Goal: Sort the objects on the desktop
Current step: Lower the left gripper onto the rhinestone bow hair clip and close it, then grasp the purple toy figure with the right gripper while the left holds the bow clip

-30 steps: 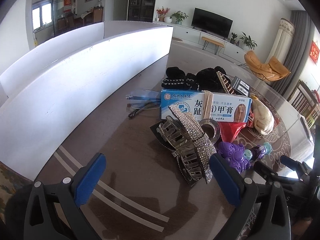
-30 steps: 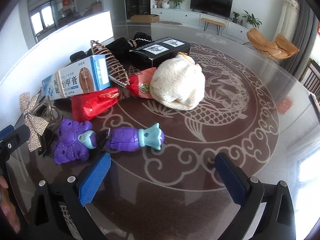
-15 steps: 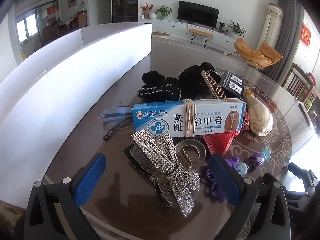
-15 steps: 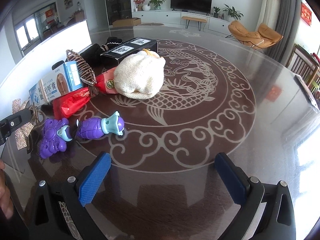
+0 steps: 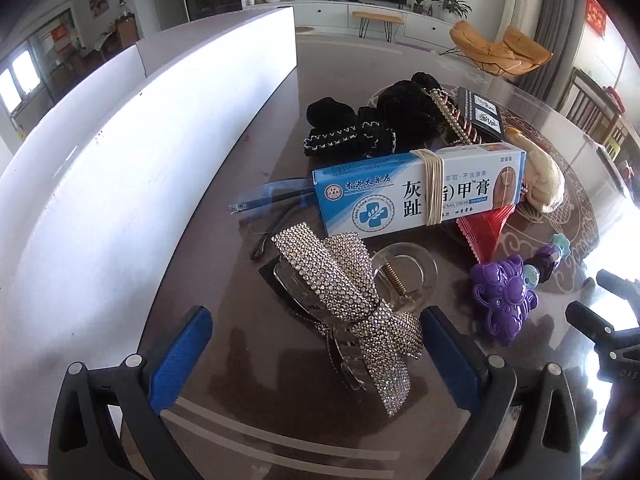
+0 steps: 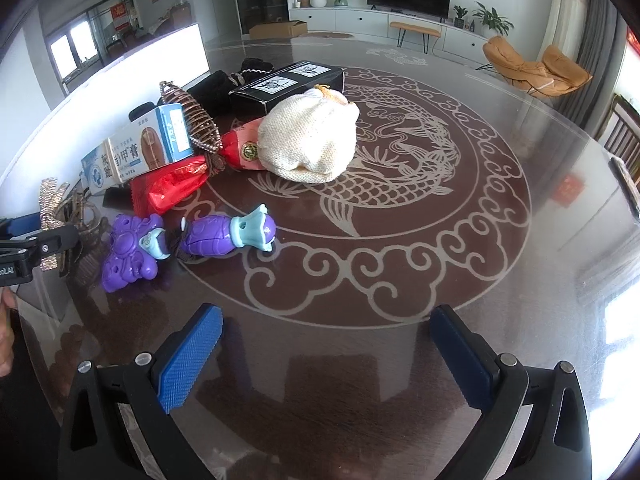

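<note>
I hold my left gripper (image 5: 316, 340) low over the glass-topped round worktop (image 6: 400, 248), its jaws spread wide, with the tail of the rhinestone-covered bow hair claw (image 5: 348, 300) lying between the 2 blue pads and neither pad touching it. My right gripper (image 6: 326, 344) hovers over a bare stretch of the dragon pattern, its jaws also spread wide and holding nothing.

The clutter sits in 1 heap beside the white partition board (image 5: 120, 160). I count 1 blue-and-white ointment box (image 5: 420, 194) bound with rubber bands, resting on 1 pair of blue-framed glasses (image 5: 264, 200) and 1 red foil snack packet (image 6: 172, 188). Behind it lie 2 black fabric hair pieces (image 5: 344, 134), 1 brown beaded hair comb (image 6: 196, 116) and 1 black printed carton (image 6: 288, 84). 1 cream knitted pouch (image 6: 308, 140) sits just right of the packet. 2 purple plastic toys (image 6: 188, 240) lie near the claw, closest to my right gripper.
</note>
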Demonstrator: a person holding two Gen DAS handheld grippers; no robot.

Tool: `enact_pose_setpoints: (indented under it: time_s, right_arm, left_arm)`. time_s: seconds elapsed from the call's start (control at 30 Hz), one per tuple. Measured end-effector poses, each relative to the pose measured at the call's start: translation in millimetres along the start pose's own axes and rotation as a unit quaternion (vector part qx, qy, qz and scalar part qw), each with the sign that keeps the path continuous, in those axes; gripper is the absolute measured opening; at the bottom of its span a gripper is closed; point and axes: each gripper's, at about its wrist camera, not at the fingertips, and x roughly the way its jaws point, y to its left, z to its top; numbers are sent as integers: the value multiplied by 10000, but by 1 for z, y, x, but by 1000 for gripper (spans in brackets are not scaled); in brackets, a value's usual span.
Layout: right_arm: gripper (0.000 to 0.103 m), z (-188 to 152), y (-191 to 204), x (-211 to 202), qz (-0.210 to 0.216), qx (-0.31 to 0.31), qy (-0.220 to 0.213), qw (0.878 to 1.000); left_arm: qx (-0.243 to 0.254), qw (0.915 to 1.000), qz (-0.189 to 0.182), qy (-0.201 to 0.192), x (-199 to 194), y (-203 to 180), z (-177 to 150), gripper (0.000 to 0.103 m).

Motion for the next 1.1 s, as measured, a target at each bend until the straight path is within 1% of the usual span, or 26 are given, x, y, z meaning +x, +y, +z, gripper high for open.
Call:
enact_pose_setpoints:
  time_s: [0.07,0.1,0.17,0.23,0.27,0.3,0.37,0.43,0.47,0.53,0.57,0.67,0.7,0.73,0.77,0.8,0.87,0.93,0.97,1.0,1.03,1.07,1.1]
  right_arm:
    - [103,5,5,-9,403,213,-45,9989]
    - [103,10,9,-11,449,281,-123,9985]
    - [103,26,15,-11,258,521,-389,9976]
    - [103,43,17,-7,105,903,-628,9939]
    - [103,49,18,-2,92,1046,-645,9924]
    - [103,54,23,4,82,1079,-572,9925]
    - [103,57,35,17,-35,791,-355,9962]
    - [103,50,46,24,-231,277,-174,9992]
    - [103,44,47,19,-209,103,-263,9994]
    - [103,32,41,7,-380,-114,-294,9988]
    - [103,26,35,-2,-481,-164,-362,9981]
    - [103,15,20,-38,-571,-290,-772,9950]
    - [103,14,16,-49,-552,-329,-834,9944]
    - [103,13,12,-56,-475,-360,-813,9949]
    - [103,12,8,-60,-346,-375,-699,9962]
    - [103,10,4,-60,-200,-350,-487,9980]
    - [103,3,-3,-57,17,-81,-85,9999]
    - [103,-5,-6,-51,363,280,120,9989]
    - [103,-10,-4,-48,540,402,154,9976]
    - [103,-14,-1,-46,666,476,173,9965]
    - [103,-19,5,-44,760,515,188,9956]
    - [103,-23,11,-42,869,536,203,9946]
    - [103,-28,17,-40,985,557,222,9933]
  left_arm:
    - [-46,10000,-23,7,2,-1,1,103]
    - [-37,10000,-26,14,3,-3,1,103]
    - [67,9999,64,45,5,-9,0,103]
    - [205,9995,235,98,7,-11,-1,103]
    - [215,9993,282,145,7,-9,-1,103]
    - [193,9994,234,185,6,-5,-2,103]
    - [171,9994,123,292,5,4,-1,103]
    - [305,9986,89,426,4,11,0,103]
    - [401,9980,100,477,3,14,0,103]
    - [573,9971,84,498,1,18,0,103]
    - [653,9967,-7,492,-2,18,-1,103]
    - [819,9957,-106,416,-11,14,-5,103]
    - [879,9954,-162,358,-14,11,-5,103]
    - [917,9952,-175,293,-16,8,-5,103]
    - [927,9953,-130,230,-17,6,-2,103]
    - [907,9957,-36,180,-17,2,0,103]
    - [808,9966,115,128,-11,-6,7,103]
    - [819,9955,300,381,5,-16,12,103]
    - [828,9948,326,494,11,-13,9,94]
    - [824,9954,206,455,12,-16,9,88]
    - [776,9963,79,371,9,-16,8,62]
    - [722,9968,-52,347,6,-14,8,50]
    - [681,9971,-94,326,2,-11,7,50]
